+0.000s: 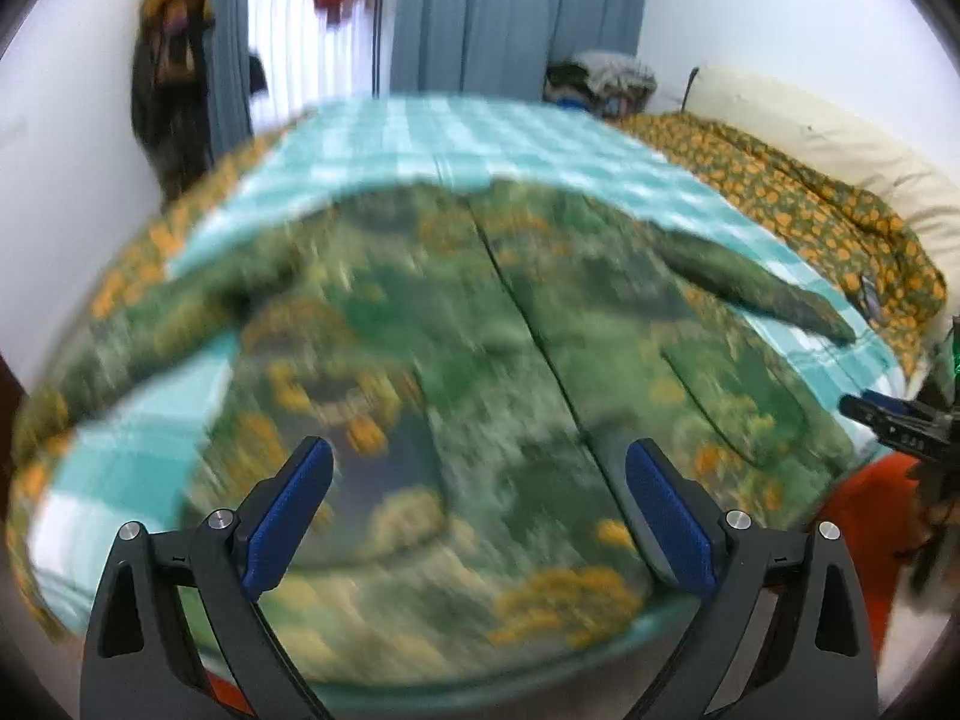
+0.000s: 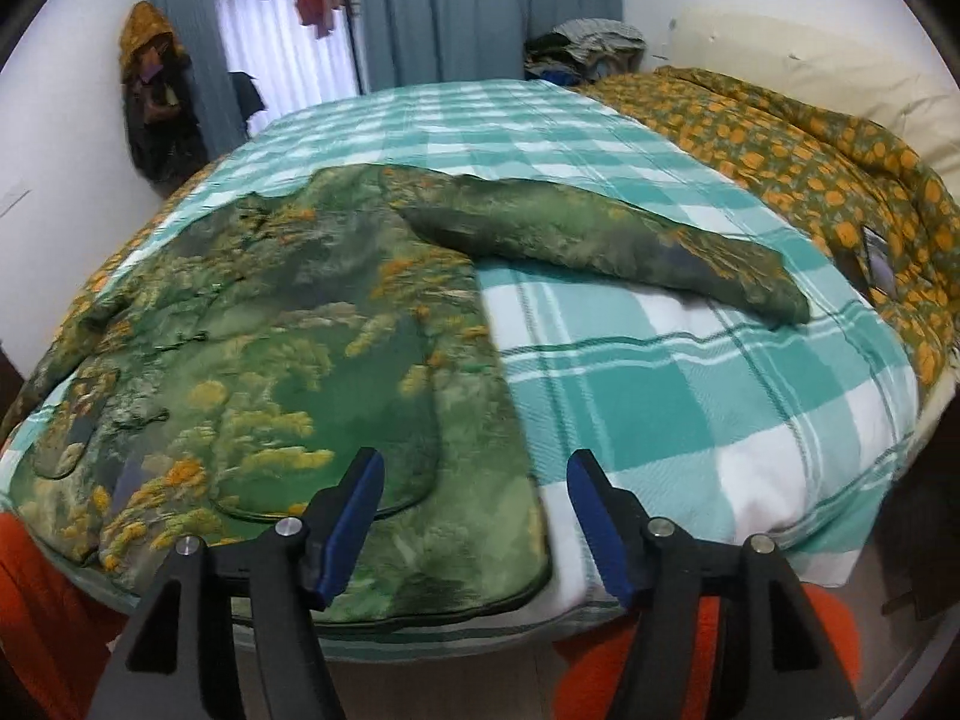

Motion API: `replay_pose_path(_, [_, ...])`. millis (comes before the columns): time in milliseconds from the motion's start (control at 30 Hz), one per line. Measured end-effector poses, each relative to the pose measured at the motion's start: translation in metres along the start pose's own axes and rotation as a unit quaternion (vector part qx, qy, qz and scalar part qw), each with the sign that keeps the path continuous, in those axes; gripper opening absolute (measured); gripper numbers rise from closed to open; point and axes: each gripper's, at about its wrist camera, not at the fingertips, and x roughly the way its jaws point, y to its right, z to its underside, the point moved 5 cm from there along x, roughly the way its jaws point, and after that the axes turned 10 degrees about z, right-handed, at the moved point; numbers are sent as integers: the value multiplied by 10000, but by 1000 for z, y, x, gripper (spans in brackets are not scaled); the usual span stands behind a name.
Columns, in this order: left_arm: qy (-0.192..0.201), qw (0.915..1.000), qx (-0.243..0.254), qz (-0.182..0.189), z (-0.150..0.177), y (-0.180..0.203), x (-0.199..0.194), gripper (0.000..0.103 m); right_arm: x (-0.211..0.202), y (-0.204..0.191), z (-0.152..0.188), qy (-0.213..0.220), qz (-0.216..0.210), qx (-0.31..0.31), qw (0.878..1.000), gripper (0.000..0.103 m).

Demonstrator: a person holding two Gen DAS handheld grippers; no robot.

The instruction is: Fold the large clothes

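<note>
Fingers (image 2: pixel 384 516) of both grippers spread wide, empty, above jacket (image 2: pixel 288 348) on checked bed (image 2: pixel 690 396).

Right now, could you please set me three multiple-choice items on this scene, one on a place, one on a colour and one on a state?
1. Where does the green printed jacket lie?
A. Spread on the checked bedcover
B. Hung on the curtain
C. On the floor

2. What colour are the pads on the gripper fingers?
A. Red
B. Blue
C. White

3. How does the right gripper stand?
A. Shut on a sleeve
B. Shut on the bedcover
C. Open, holding nothing

Answers:
1. A, the jacket lies flat on the teal and white checks, one sleeve stretched out to the side.
2. B, both pads show blue in the right wrist view.
3. C, its jaws stand apart above the jacket's hem with nothing pressed between them; the left gripper is open too.
</note>
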Motion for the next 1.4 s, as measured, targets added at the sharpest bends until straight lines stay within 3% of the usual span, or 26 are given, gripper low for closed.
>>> replay_pose_path(100, [-157, 9998, -83, 32, 14, 3, 6, 98, 0, -13, 4, 12, -88, -120, 9999, 65])
replay_pose_path(200, [-92, 9993, 297, -196, 17, 12, 1, 99, -2, -22, 9, 68, -190, -267, 9994, 65])
replay_pose_path(333, [74, 9989, 408, -215, 14, 15, -8, 102, -3, -24, 13, 165, -148, -359, 9991, 65])
replay_pose_path(567, [-14, 9998, -191, 77, 12, -2, -5, 102, -10, -27, 13, 298, -299, -372, 9984, 65])
replay_pose_path(700, [12, 9993, -321, -179, 12, -15, -5, 102, -7, -28, 13, 243, -349, -352, 9985, 65])
replay_pose_path(867, [40, 9988, -384, -298, 12, -21, -6, 102, -7, -9, 2, 374, -195, -49, 9991, 65])
replay_pose_path(1000, [31, 9988, -273, -395, 12, -21, -4, 102, 13, 34, -23, 232, -179, 686, 9972, 65])
replay_pose_path(1100, [-3, 9987, -164, -489, 14, -20, -1, 102, 44, 105, -50, 147, -118, 1906, 9815, 65])
replay_pose_path(1233, [-101, 9983, -234, -516, 17, -24, 7, 102, 95, 190, -65, -95, 214, 2988, 9540, 65])
replay_pose_path(1400, [-262, 9974, -361, -566, 21, -31, 19, 102, 163, 258, -60, -460, 53, 4337, 8999, 65])
